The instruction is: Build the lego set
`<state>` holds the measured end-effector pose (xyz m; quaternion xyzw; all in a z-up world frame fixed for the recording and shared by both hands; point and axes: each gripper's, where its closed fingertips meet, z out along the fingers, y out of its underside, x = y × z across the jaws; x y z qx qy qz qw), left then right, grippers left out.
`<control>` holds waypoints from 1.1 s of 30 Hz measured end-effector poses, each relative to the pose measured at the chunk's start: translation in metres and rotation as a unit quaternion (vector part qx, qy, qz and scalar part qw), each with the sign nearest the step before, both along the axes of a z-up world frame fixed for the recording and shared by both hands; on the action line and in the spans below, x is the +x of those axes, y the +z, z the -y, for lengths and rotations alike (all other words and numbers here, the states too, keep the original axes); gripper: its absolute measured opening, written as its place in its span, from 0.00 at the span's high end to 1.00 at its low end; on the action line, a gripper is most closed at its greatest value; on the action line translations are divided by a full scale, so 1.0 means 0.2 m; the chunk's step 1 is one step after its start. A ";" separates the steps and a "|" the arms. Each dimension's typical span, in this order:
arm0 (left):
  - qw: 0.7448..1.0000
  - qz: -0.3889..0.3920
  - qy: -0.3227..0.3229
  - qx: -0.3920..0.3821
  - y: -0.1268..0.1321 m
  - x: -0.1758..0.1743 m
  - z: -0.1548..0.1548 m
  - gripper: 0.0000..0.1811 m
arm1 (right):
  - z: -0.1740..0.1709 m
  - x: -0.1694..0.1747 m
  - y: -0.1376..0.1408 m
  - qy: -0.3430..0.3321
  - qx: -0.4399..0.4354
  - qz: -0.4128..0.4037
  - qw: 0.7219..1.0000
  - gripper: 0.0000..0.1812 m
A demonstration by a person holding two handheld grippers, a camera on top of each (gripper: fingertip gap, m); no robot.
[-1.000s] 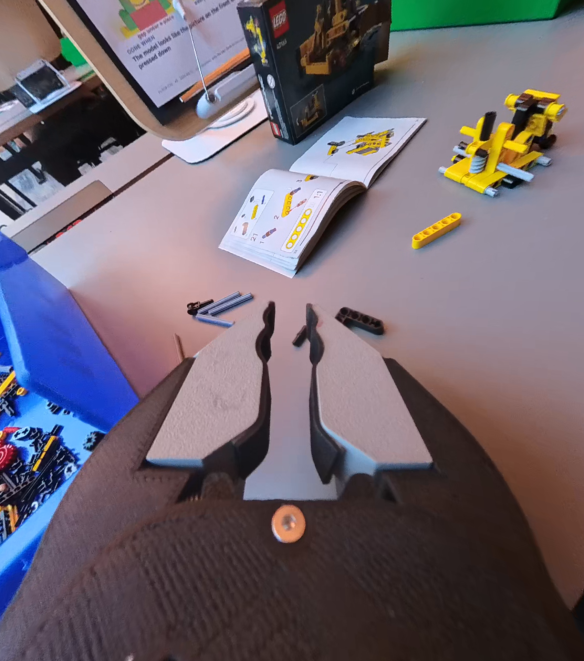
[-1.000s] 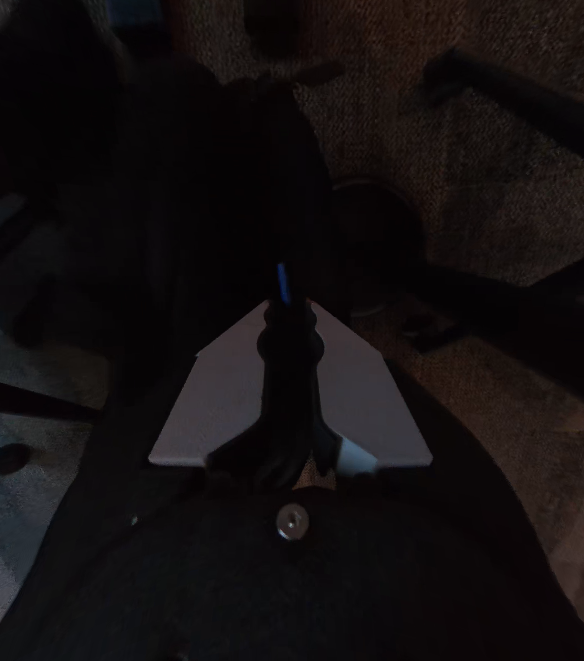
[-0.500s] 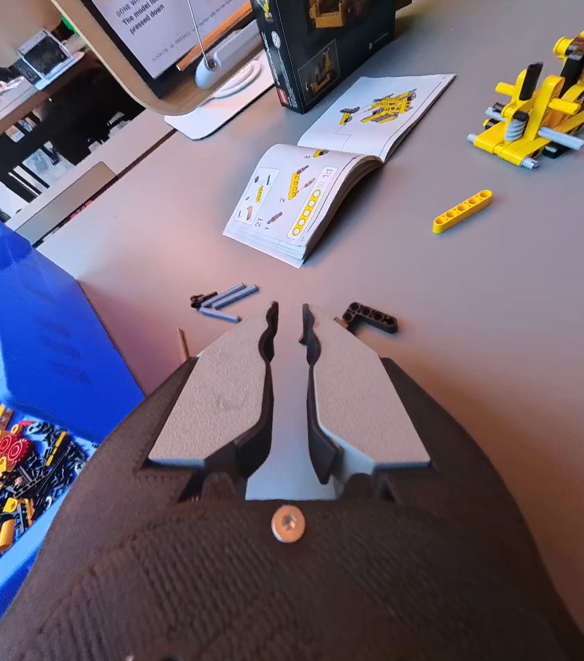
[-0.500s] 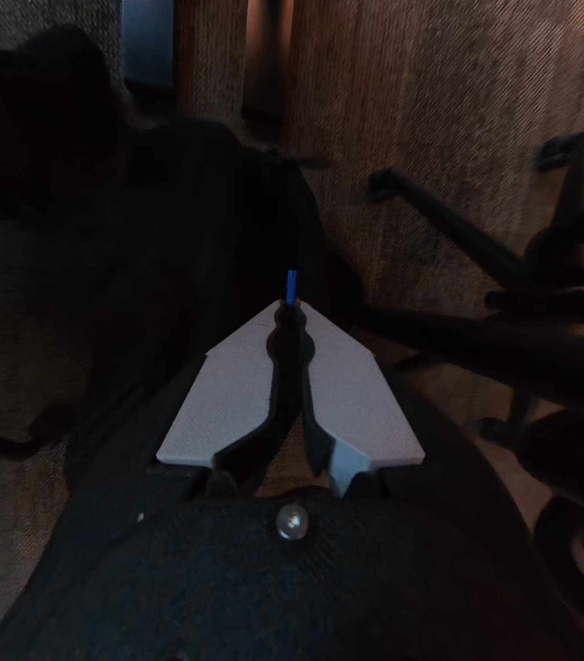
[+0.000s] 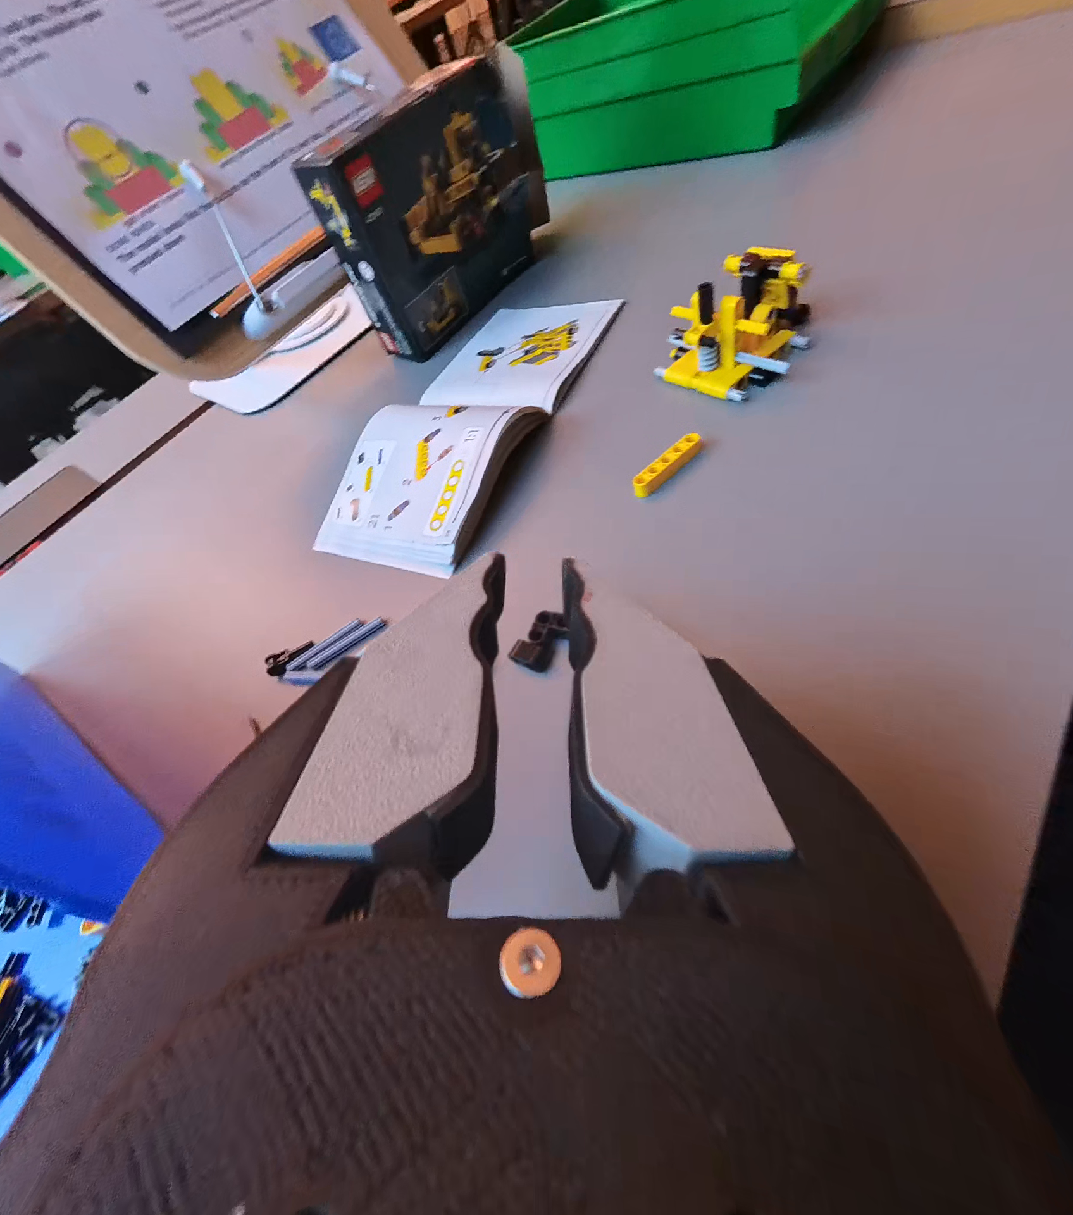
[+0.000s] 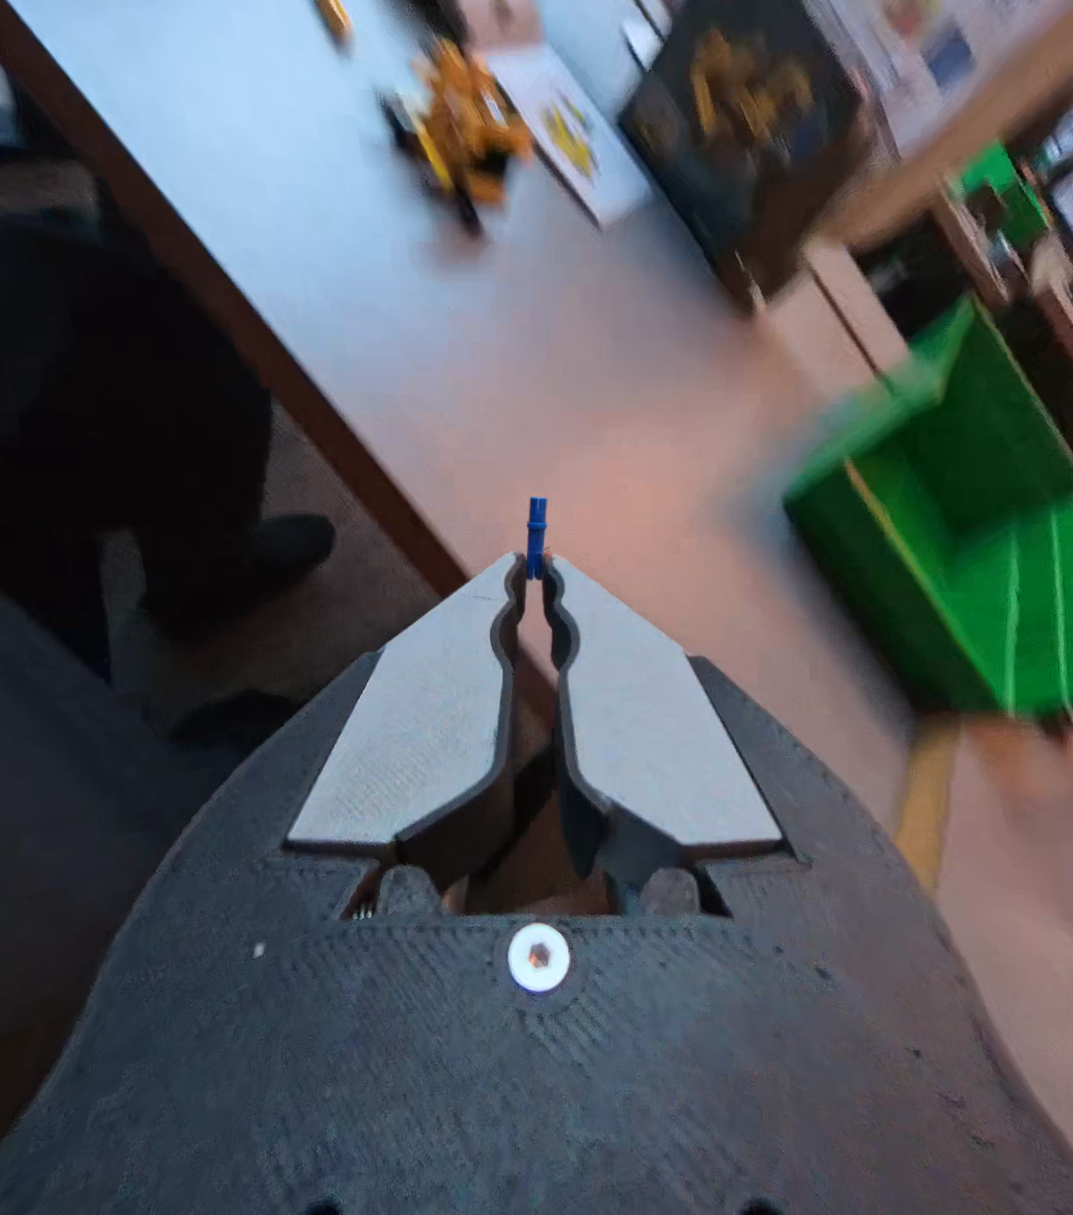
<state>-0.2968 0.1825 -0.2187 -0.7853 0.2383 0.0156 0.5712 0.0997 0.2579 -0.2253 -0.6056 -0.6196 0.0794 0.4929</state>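
Note:
In the left wrist view my left gripper [image 5: 532, 571] is open and empty above the grey table, its tips over a small black angled piece [image 5: 537, 639]. Grey axles and a black pin [image 5: 323, 651] lie to its left. A yellow beam [image 5: 666, 464] and the part-built yellow model [image 5: 734, 325] lie farther off, beside the open instruction booklet [image 5: 455, 460]. In the right wrist view my right gripper [image 6: 534, 567] is shut on a small blue pin [image 6: 536, 536], above the table's near edge. The yellow model [image 6: 461, 138] shows blurred far ahead.
A blue bin [image 5: 1, 855] of loose pieces stands at the left. The black set box [image 5: 429, 197], a display board [image 5: 126, 131] and stacked green trays [image 5: 672, 79] stand at the back. A green bin [image 6: 981, 526] stands right of the right gripper. A dark shoe [image 6: 258, 559] is under the table's edge. My right fingertips sit around 40 cm from my left ones. To reach the part-built yellow model [image 5: 734, 325] in a straight line is about 15 cm for my left fingers, about 25 cm for my right. Seen from the right wrist view [image 6: 440, 80] as well.
My right gripper has swung up from under the table to above its edge, still holding the blue pin. My left gripper has shifted right, so the black angled piece now sits between its tips.

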 end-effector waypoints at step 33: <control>0.945 0.010 -0.280 -0.169 -0.16 0.71 -0.08 0.98 | -0.22 -1.06 -0.25 0.233 -0.163 0.054 0.957 0.93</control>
